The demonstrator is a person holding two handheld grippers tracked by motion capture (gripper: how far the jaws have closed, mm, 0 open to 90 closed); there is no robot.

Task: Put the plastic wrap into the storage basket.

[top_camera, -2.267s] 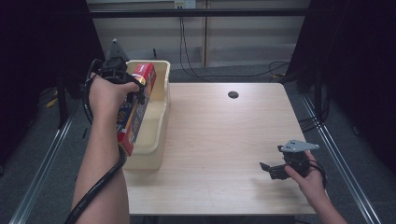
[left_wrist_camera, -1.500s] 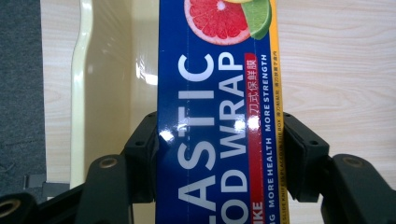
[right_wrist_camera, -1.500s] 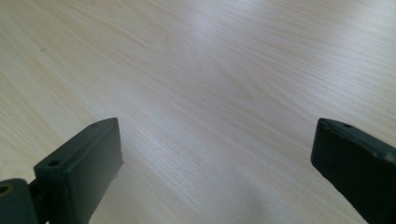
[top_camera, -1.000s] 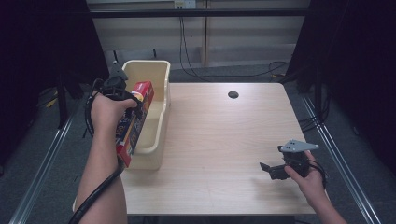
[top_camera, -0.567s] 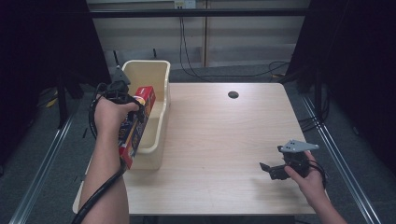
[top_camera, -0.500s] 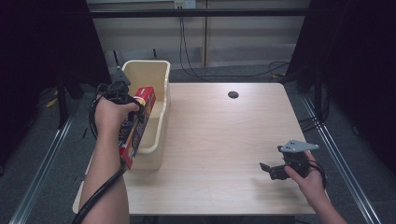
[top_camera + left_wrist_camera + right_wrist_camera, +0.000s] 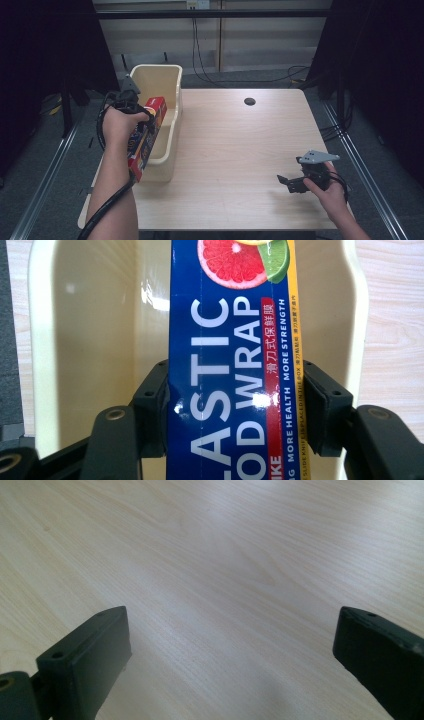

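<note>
Box (image 7: 230,365) nearer, between left tongs (image 7: 235,405)

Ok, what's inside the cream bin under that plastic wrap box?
The bin interior beside the plastic wrap box looks bare; the strip directly beneath the box is covered.

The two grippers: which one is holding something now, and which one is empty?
The left gripper holds something: its jaws clamp a blue plastic food wrap box above the cream bin. The right gripper is empty, its jaws wide apart over the bare wooden table.
</note>
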